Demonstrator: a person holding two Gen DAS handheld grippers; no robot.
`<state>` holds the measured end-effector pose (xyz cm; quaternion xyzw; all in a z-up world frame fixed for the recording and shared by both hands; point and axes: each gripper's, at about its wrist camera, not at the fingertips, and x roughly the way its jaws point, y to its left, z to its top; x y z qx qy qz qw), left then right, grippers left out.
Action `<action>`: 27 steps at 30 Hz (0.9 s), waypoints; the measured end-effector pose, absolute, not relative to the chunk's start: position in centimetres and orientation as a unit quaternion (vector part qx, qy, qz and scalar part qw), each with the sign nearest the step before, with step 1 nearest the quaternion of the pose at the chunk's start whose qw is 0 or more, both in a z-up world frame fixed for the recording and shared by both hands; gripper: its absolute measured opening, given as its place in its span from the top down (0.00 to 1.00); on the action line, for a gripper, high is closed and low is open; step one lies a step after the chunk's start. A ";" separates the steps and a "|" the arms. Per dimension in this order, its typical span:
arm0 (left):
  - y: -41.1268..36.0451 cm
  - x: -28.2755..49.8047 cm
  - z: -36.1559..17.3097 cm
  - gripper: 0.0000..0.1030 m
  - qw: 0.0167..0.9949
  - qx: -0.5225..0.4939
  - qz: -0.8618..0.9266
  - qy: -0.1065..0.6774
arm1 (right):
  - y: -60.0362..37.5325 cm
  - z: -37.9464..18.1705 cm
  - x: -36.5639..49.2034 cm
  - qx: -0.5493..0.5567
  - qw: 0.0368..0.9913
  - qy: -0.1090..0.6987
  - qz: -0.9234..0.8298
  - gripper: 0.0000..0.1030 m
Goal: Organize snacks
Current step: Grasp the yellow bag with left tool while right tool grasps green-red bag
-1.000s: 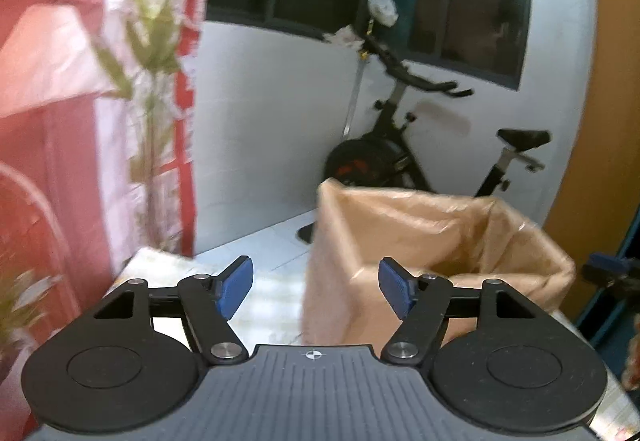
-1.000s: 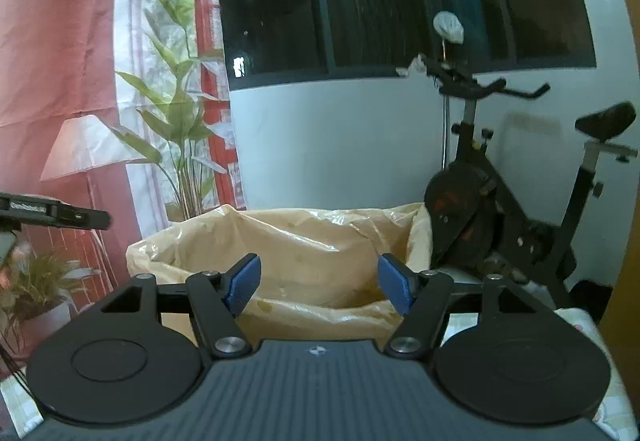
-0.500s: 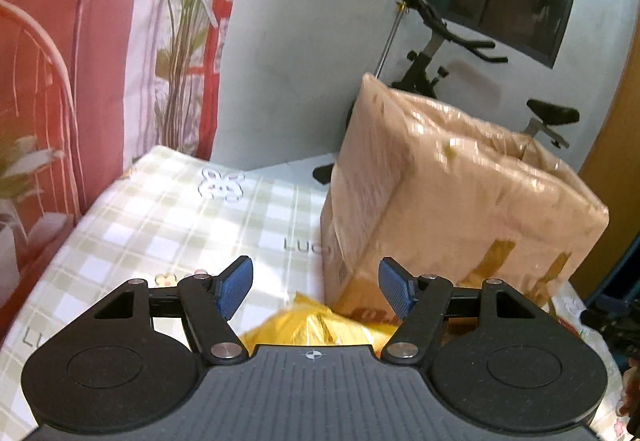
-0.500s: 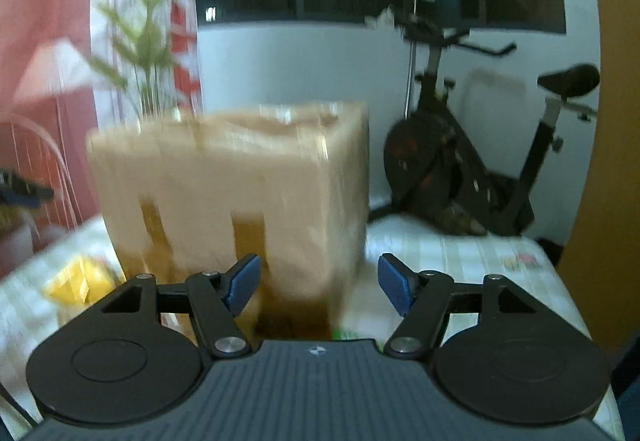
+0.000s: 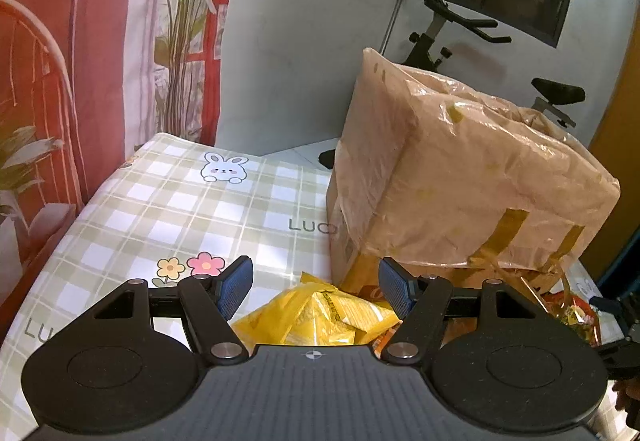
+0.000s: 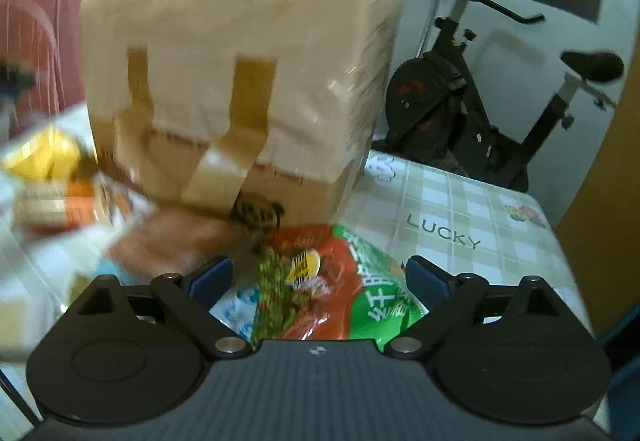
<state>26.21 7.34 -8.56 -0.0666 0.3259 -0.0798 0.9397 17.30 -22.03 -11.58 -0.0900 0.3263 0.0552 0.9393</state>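
A cardboard box lined with a tan plastic bag [image 5: 452,177] [image 6: 240,89] stands on the checked tablecloth [image 5: 168,201]. In front of it lie snack packs. My left gripper [image 5: 316,283] is open above a yellow snack bag [image 5: 316,317], its fingers apart from the bag. My right gripper [image 6: 320,275] hangs over a red and green snack bag [image 6: 332,281]; its jaws are opening, and the bag lies below the gap with the pads not pressing on it. The right wrist view is blurred on its left side, where a yellow pack [image 6: 44,153] and an orange pack [image 6: 64,205] show.
An exercise bike [image 6: 472,109] stands behind the table. A red and white curtain [image 5: 60,61] and a plant [image 5: 180,21] are at the left. More red wrapped snacks [image 5: 572,309] lie to the right of the box. The other gripper shows at the left view's right edge.
Both grippers have sunk and tipped down from the box's open top to the table in front of it, so the snack bags have come into view. The right jaws have spread wider.
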 end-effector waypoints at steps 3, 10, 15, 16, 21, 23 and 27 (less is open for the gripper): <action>7.2 26.0 -8.8 0.30 0.940 -0.058 -0.080 0.328 | -21.6 -12.9 17.8 -0.118 0.934 0.335 0.040 0.05; 7.2 26.0 -10.0 0.25 0.933 -0.044 -0.096 0.344 | -23.3 -13.6 17.9 -0.081 0.940 0.333 0.006 0.23; 5.5 25.8 -11.3 0.21 0.926 0.014 -0.127 0.354 | -23.8 -13.0 17.4 -0.061 0.941 0.333 0.011 0.27; 5.0 25.7 -11.7 0.21 0.924 0.035 -0.132 0.356 | -23.8 -13.0 17.3 -0.057 0.941 0.333 0.013 0.27; 3.8 26.2 -13.1 0.21 0.920 0.101 -0.127 0.357 | -23.5 -12.7 17.3 -0.051 0.941 0.334 0.019 0.27; 3.9 26.8 -13.3 0.20 0.918 0.093 -0.135 0.362 | -23.6 -12.8 17.4 -0.050 0.941 0.334 0.019 0.27; 3.3 28.4 -14.4 0.13 0.903 0.122 -0.143 0.386 | -23.5 -12.7 17.4 -0.043 0.941 0.336 0.018 0.27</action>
